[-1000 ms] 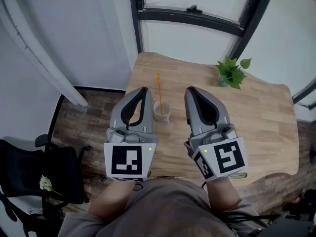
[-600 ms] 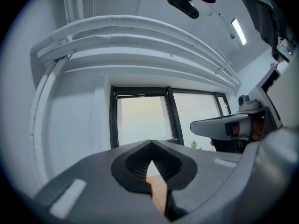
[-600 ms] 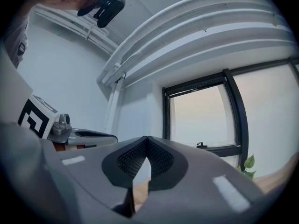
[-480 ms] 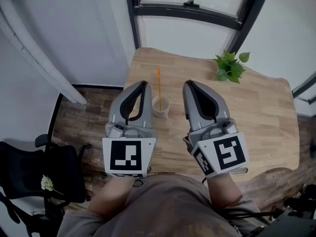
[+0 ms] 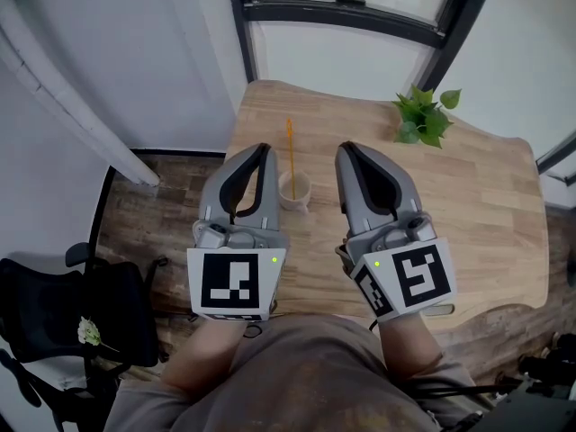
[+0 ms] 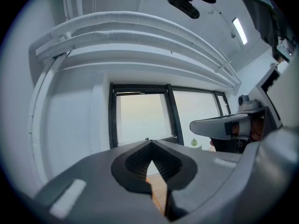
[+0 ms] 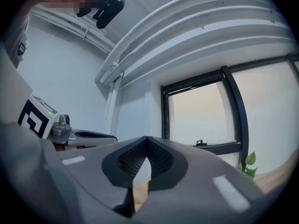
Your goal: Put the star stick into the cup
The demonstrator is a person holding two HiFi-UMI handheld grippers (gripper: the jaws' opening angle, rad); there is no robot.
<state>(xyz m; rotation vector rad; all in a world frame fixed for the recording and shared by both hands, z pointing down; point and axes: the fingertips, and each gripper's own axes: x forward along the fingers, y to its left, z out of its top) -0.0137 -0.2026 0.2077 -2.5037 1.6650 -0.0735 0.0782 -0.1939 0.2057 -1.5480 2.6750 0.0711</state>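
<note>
Two grippers are hovering on either side of the cup, the left gripper and the right gripper, each with its jaws pressed together on nothing. The thin orange stick is stretching away from the cup's far rim; whether its near end is already sitting inside is unclear. It is looking light, stiff, slim and probably slippery, so pinching it mid-length, just beyond the cup, is seeming wisest.

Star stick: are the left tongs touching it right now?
Apart. The head view shows a strip of bare table between the star stick and the left tongs.
</note>
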